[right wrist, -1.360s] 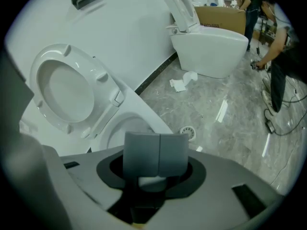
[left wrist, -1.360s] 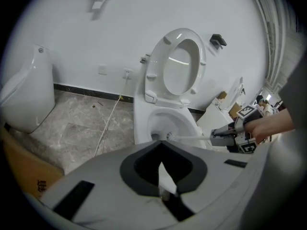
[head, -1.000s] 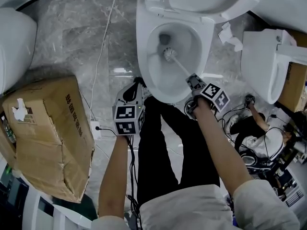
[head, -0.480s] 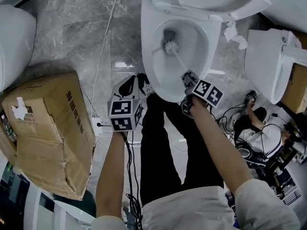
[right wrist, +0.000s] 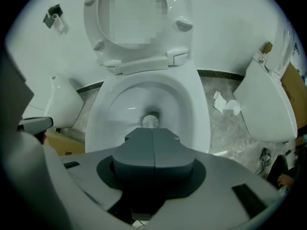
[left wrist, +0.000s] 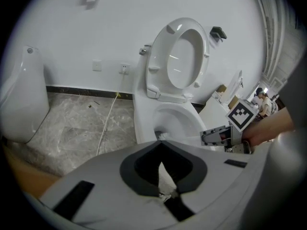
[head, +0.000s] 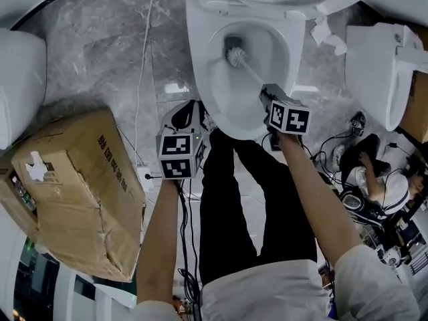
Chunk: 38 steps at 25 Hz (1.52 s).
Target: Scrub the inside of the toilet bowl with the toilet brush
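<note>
The toilet brush point(head: 234, 55) has its bristle head low in the toilet bowl point(head: 198, 79), next to the dark drain opening. Its pale handle slants up over the near rim to the right gripper point(head: 267, 93). The bowl stands on a grey marbled floor point(head: 100, 52) against a white wall point(left wrist: 96, 28), with its seat and lid point(left wrist: 184, 56) raised. A white cable point(head: 144, 65) trails over the floor. A dented cardboard box point(head: 73, 186) lies to the left, a second toilet point(head: 374, 72) stands to the right, and crumpled paper point(head: 328, 35) lies between the two toilets.

The person stands right at the front of the bowl in dark trousers, both forearms reaching forward. The right gripper points steeply down over the near right rim, its jaws clamped on the brush handle; in its own view the pads meet on a seam, with the brush head just beyond. The left gripper point(head: 190, 116) hangs beside the bowl's near left edge, apart from the brush. Its jaws are drawn nearly together, with only a thin sliver of gap and nothing between them.
</note>
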Available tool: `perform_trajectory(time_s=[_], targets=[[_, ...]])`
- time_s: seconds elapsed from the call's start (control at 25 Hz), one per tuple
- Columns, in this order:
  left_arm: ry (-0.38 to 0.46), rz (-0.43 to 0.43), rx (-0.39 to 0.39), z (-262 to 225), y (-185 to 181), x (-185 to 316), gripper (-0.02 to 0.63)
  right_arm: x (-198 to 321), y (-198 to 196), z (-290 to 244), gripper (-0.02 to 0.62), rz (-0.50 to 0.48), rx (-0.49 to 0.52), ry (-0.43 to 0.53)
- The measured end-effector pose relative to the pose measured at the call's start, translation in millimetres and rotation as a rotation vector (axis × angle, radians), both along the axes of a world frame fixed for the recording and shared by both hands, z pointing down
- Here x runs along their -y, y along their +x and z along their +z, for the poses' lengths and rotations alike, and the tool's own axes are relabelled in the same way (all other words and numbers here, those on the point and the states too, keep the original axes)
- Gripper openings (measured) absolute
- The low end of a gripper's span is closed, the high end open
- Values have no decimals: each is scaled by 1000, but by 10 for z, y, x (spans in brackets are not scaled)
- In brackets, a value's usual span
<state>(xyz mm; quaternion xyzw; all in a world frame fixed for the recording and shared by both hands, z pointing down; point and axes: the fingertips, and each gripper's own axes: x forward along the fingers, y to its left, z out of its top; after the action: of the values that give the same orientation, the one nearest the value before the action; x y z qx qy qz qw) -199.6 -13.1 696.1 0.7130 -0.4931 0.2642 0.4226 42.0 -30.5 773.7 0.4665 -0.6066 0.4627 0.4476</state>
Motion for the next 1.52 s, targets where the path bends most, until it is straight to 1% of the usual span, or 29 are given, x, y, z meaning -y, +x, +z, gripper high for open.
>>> perform_trajectory(time_s=[0.12,0.2,0.4,0.48,0.56,0.72,0.88,0.96,1.04,1.12,1.2,1.28,1.32,1.4,1.48,1.52], targets=[[7,40,23,-39,5,50,25,22,-56,-80,176,-48,-34,52],[10,38,32,-82,-30,77,25,0,-132,-134,176,-95,-41,76],[31,-12,44,-109,30,122,25,-93,-65,-200,175,-240,-59,89],[33,-33,57,-111,38,60,25,-185,-85,-159,178,-315,-57,87],[39,-54,60,-148,108,-31,25,-262,-80,-151,179,-367,-42,86],[73,-67,54,-214,424,-245,25,-381,78,-163,183,-367,35,52],[66,-36,78,-217,783,-427,25,-456,258,-263,176,-341,126,59],[88,-46,86,-373,932,-482,26,-467,326,-462,172,-326,171,105],[129,-58,98,-609,1051,-522,25,-485,377,-732,173,-340,174,170],[166,-62,125,-861,1143,-555,25,-499,402,-1044,173,-359,170,247],[189,-82,146,-1168,1250,-668,25,-563,455,-1432,173,-363,185,317],[206,-116,144,-1543,1372,-874,25,-709,557,-1869,173,-367,194,366],[218,-118,142,-1742,1438,-995,25,-809,620,-2093,173,-369,193,383],[249,-66,158,-2120,1583,-1206,25,-998,775,-2550,173,-369,178,417],[290,-8,186,-2461,1714,-1299,25,-1077,957,-2988,173,-379,155,457],[309,4,192,-2611,1758,-1342,25,-1118,1036,-3173,173,-392,147,475]])
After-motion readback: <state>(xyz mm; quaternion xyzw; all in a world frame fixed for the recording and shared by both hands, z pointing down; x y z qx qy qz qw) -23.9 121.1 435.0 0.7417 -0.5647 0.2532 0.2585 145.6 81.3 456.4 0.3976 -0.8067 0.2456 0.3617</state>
